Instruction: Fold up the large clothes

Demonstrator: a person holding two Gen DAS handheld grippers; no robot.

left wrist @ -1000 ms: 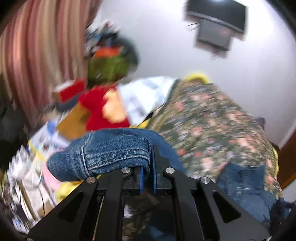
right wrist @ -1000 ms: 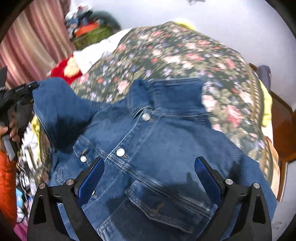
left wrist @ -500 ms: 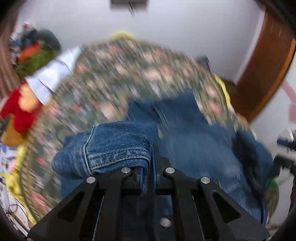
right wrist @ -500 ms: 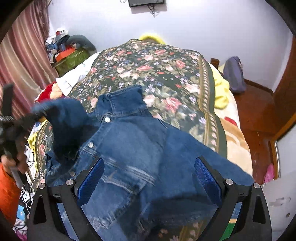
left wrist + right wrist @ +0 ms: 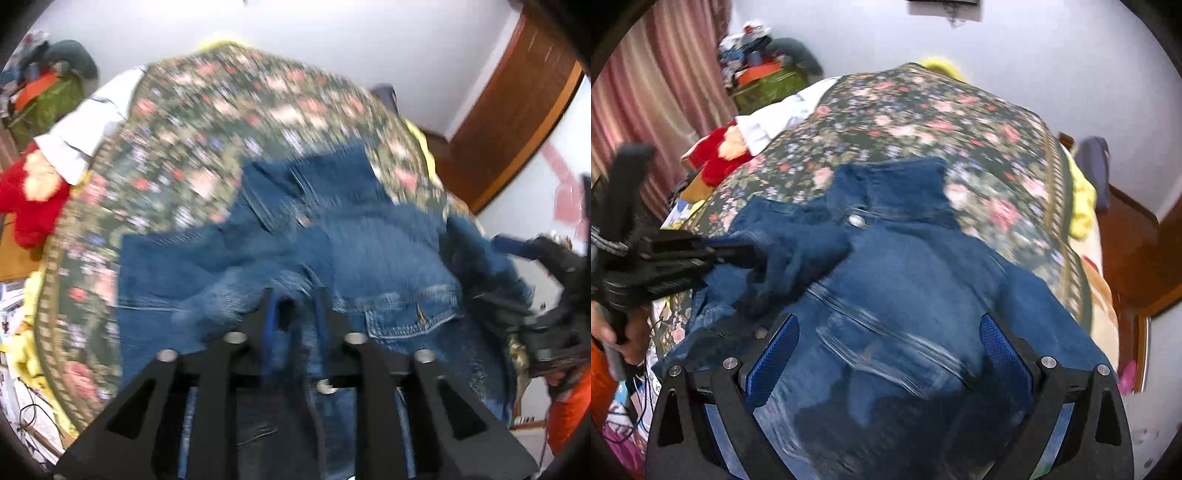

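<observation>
A blue denim jacket (image 5: 905, 266) lies front-up on the floral bedspread (image 5: 923, 118), collar toward the far wall. It also shows in the left wrist view (image 5: 369, 258). The left sleeve (image 5: 798, 251) is folded across the chest. My left gripper (image 5: 295, 306) hovers just over that sleeve, its jaws a small gap apart with nothing between them; it shows from the side in the right wrist view (image 5: 738, 254). My right gripper (image 5: 886, 354) is wide open and empty above the jacket's lower front.
A red plush toy (image 5: 716, 155) and a white cloth (image 5: 775, 118) lie at the bed's left side. Cluttered boxes (image 5: 761, 77) stand by the striped curtain (image 5: 646, 110). A yellow blanket (image 5: 1082, 199) hangs off the right edge near a wooden door (image 5: 517, 110).
My left gripper carried the sleeve rightward over the jacket's chest, then opened and let it go. My right gripper stayed open and shifted slightly over the jacket.
</observation>
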